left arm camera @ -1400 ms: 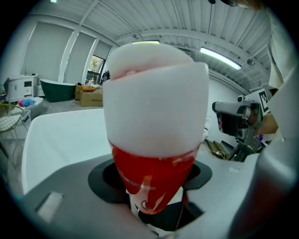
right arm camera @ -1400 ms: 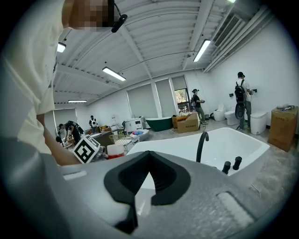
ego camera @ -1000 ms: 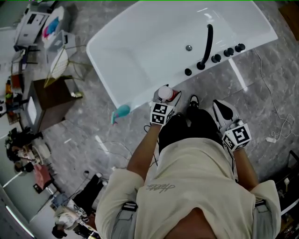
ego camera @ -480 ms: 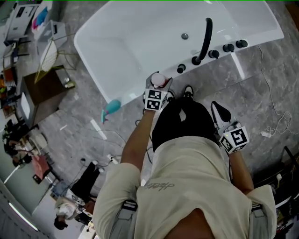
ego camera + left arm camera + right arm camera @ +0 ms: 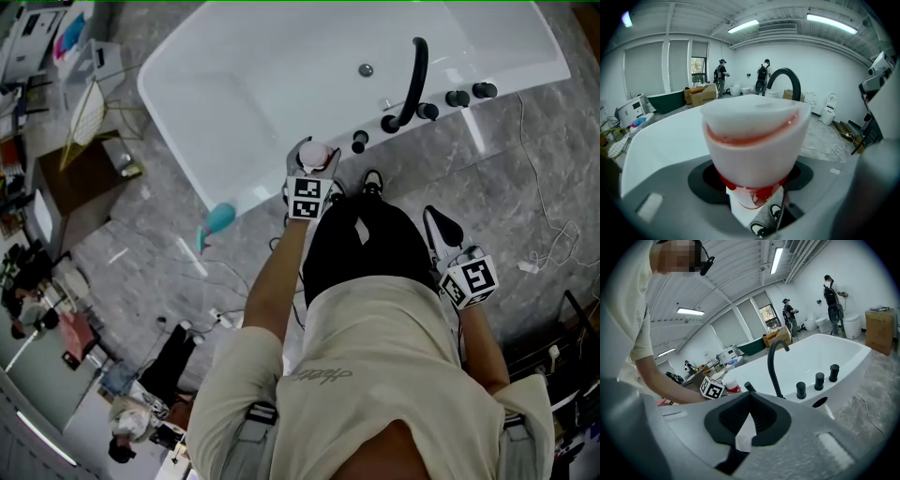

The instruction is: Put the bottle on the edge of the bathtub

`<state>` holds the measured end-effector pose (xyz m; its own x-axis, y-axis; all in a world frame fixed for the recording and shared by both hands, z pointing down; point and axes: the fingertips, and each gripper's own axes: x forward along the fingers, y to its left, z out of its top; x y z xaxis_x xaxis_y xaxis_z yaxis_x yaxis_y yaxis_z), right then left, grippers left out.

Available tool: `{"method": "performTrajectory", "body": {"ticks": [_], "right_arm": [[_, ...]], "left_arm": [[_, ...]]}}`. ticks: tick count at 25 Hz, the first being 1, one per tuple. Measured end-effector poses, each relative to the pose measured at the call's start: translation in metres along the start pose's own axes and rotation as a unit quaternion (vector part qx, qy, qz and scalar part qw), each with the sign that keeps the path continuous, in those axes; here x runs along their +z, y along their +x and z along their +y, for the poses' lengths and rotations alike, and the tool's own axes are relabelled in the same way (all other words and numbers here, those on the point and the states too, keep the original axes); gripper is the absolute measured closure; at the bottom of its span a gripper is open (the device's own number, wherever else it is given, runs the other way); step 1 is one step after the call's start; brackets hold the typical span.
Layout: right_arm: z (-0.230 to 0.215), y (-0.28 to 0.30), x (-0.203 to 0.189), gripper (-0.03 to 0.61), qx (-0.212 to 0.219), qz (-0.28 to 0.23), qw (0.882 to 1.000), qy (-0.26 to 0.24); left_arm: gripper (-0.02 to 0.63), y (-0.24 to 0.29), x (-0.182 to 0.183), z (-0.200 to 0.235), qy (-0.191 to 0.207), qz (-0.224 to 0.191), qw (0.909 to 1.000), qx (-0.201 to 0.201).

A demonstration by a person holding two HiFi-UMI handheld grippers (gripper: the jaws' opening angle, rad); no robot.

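The bottle (image 5: 317, 155) has a white cap and a red band, and my left gripper (image 5: 312, 173) is shut on it. It hangs right at the near rim of the white bathtub (image 5: 262, 187), left of the black faucet (image 5: 412, 80). In the left gripper view the bottle (image 5: 752, 150) fills the middle, standing upright between the jaws with the faucet (image 5: 785, 79) behind it. My right gripper (image 5: 435, 216) stays low beside the person's leg, away from the tub. Its jaws (image 5: 750, 397) are shut with nothing in them. From the right gripper view the bottle (image 5: 731, 385) shows small by the tub's rim.
Black knobs (image 5: 457, 97) line the rim right of the faucet. A teal object (image 5: 217, 217) lies on the grey floor by the tub's corner. A brown cabinet (image 5: 80, 187) stands at the left. Cables (image 5: 553, 248) trail at the right. People (image 5: 722, 75) stand far off.
My left gripper has carried the bottle forward from in front of the tub to its near rim. The right gripper has hardly moved.
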<state>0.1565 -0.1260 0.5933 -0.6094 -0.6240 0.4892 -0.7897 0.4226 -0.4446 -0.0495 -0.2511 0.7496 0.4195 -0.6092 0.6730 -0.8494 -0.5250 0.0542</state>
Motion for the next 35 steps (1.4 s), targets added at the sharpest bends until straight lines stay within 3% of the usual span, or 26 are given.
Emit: {"method": "performTrajectory", "body": {"ticks": [4, 11, 19, 24, 30, 35], "right_arm": [[0.002, 0.004, -0.002, 0.577, 0.001, 0.009, 1.000, 0.004], [0.016, 0.016, -0.002, 0.577, 0.023, 0.012, 1.000, -0.009], [0.030, 0.020, 0.008, 0.577, 0.032, -0.001, 0.999, -0.028], [0.034, 0.015, -0.002, 0.577, 0.027, -0.001, 0.999, -0.032], [0.051, 0.013, 0.013, 0.577, 0.019, -0.031, 0.998, -0.048], [0.068, 0.020, 0.028, 0.577, 0.023, -0.051, 0.996, -0.068]], "left_arm": [[0.307, -0.002, -0.001, -0.001, 0.004, 0.000, 1.0000, -0.003], [0.299, -0.010, -0.016, -0.013, 0.050, 0.023, 0.9984, 0.013], [0.296, -0.018, -0.019, -0.012, 0.043, 0.029, 0.9980, 0.037], [0.257, -0.025, -0.018, -0.009, 0.029, 0.021, 0.9985, 0.041], [0.242, -0.052, -0.006, -0.016, 0.024, -0.022, 0.9995, 0.001], [0.241, -0.094, 0.019, -0.018, 0.016, -0.065, 0.9977, -0.003]]}}
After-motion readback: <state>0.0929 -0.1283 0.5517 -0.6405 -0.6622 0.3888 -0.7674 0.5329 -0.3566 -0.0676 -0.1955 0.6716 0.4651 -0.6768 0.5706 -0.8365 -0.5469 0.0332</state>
